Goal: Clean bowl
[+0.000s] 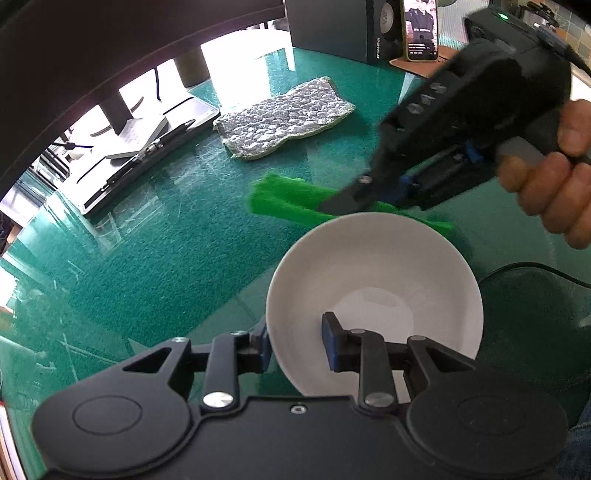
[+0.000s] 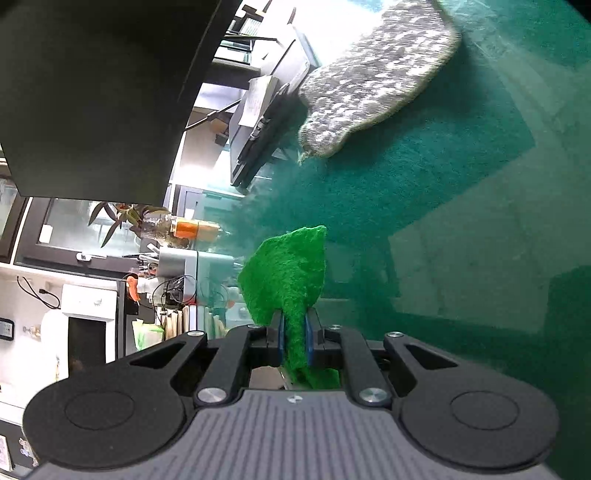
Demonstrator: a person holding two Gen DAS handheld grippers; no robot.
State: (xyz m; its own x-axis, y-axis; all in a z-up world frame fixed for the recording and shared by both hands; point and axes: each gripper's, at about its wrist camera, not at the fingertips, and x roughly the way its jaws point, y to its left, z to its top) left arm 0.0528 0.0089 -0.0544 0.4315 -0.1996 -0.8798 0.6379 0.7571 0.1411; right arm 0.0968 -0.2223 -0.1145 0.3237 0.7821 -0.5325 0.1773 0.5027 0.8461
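In the left wrist view a white bowl [image 1: 373,280] stands tilted over the green glass table [image 1: 166,258]. My left gripper [image 1: 295,338] is shut on its near rim, one blue pad inside the bowl and the other outside the wall. The bowl's inside looks bare. My right gripper [image 1: 334,205], held by a hand [image 1: 554,184], hovers just beyond the bowl's far rim, shut on a bright green scouring pad [image 1: 284,197]. The right wrist view shows that green pad [image 2: 291,273] pinched upright between the fingers of the right gripper [image 2: 294,332], its free end sticking out over the table.
A grey mottled cloth [image 1: 284,118] lies on the table behind the bowl. A laptop [image 1: 147,155] sits at the left edge. At the back stand a dark speaker box [image 1: 332,29] and a phone [image 1: 421,29]. A dark chair [image 1: 535,325] and a cable are at the right.
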